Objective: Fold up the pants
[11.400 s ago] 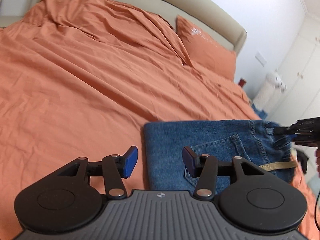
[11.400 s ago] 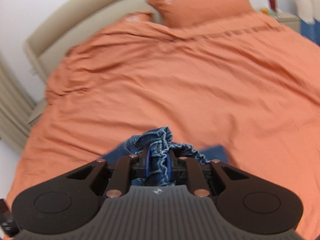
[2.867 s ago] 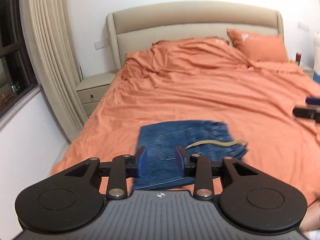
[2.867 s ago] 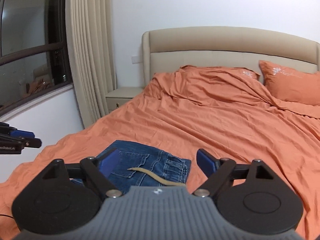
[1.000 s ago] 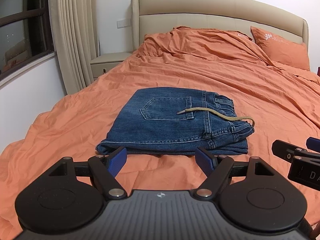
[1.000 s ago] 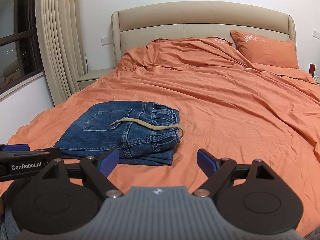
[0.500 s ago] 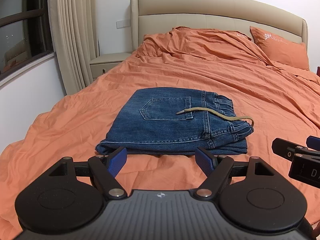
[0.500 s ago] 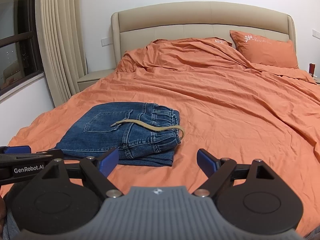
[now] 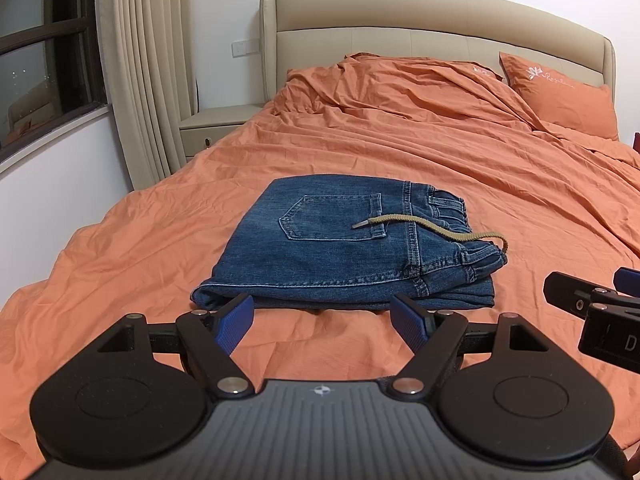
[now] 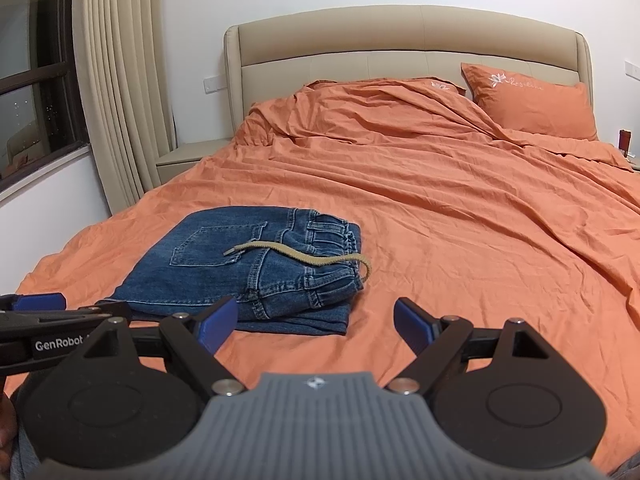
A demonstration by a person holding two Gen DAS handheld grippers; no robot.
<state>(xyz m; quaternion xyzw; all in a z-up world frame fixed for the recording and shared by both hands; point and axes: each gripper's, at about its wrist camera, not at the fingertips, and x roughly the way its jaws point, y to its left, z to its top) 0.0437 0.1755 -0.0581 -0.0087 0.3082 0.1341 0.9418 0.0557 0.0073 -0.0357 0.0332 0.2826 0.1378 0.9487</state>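
Pants: the blue denim pants (image 9: 344, 244) lie folded into a flat rectangle on the orange bedspread (image 9: 460, 168), back pocket facing up, waistband toward the right.
Pants relative to left fingers: just beyond the tips of the left gripper (image 9: 322, 320); the near folded edge runs across the gap between the two blue pads and appears clear of them.
Pants relative to right fingers: ahead and to the left of the right gripper (image 10: 316, 322); the near right corner of the stack sits behind the left pad, while the right pad has only bedspread past it.
Drawstring: a tan drawstring (image 9: 424, 228) lies loose across the top layer, from beside the pocket to the waistband edge, where it curls over.
Left gripper: fingers spread wide, holding nothing.
Right gripper: fingers spread wide, holding nothing.
Grippers to each other: side by side at the near edge of the bed, each one showing at the margin of the other's view.
Background: a beige headboard (image 10: 400, 44), an orange pillow (image 10: 532, 98) at the far right, a nightstand (image 9: 218, 128) and curtains (image 9: 140, 72) at the left.
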